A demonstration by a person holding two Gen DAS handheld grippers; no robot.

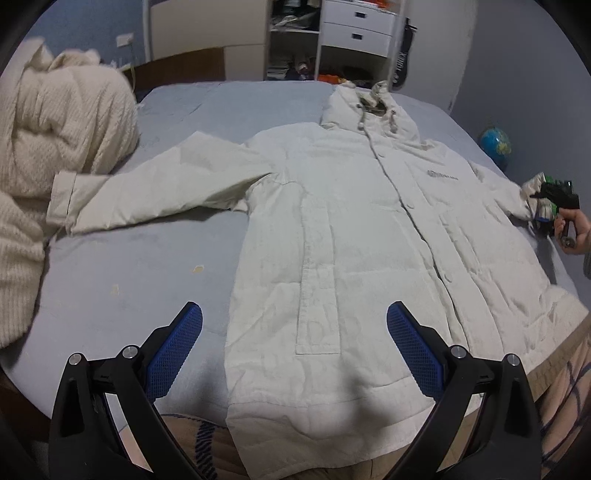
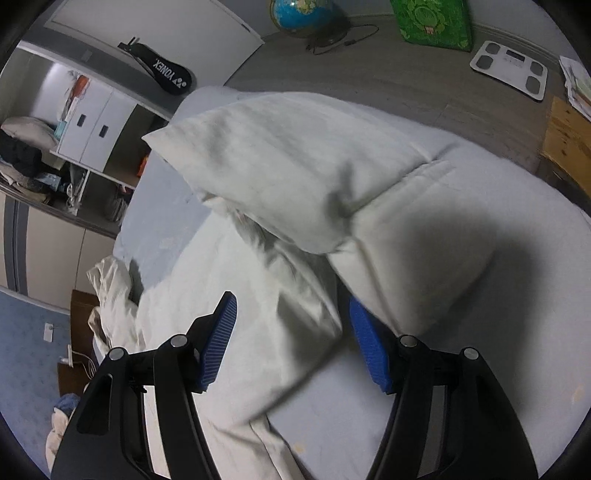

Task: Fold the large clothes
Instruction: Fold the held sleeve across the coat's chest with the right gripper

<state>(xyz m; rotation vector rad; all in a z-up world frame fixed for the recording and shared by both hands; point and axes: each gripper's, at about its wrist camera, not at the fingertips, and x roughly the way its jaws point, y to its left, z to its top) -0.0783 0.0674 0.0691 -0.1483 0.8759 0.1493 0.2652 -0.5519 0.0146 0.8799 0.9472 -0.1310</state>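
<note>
A cream hooded coat (image 1: pixel 351 236) lies flat, front up, on a blue bed (image 1: pixel 155 266), hood at the far end and hem toward me. Its left sleeve (image 1: pixel 147 188) is spread out to the side. My left gripper (image 1: pixel 294 325) is open above the lower hem, holding nothing. My right gripper (image 1: pixel 554 199) is at the coat's right cuff at the bed's right edge. In the right wrist view the right gripper (image 2: pixel 293 325) is open, its blue pads either side of the sleeve fabric (image 2: pixel 295 177), which rises in front of it.
A cream knitted blanket (image 1: pixel 55 147) is heaped at the bed's left. A white drawer unit (image 1: pixel 354 29) and shelves stand beyond the bed. A globe (image 2: pixel 299 11), a green bag (image 2: pixel 432 22) and a bathroom scale (image 2: pixel 511 68) sit on the floor to the right.
</note>
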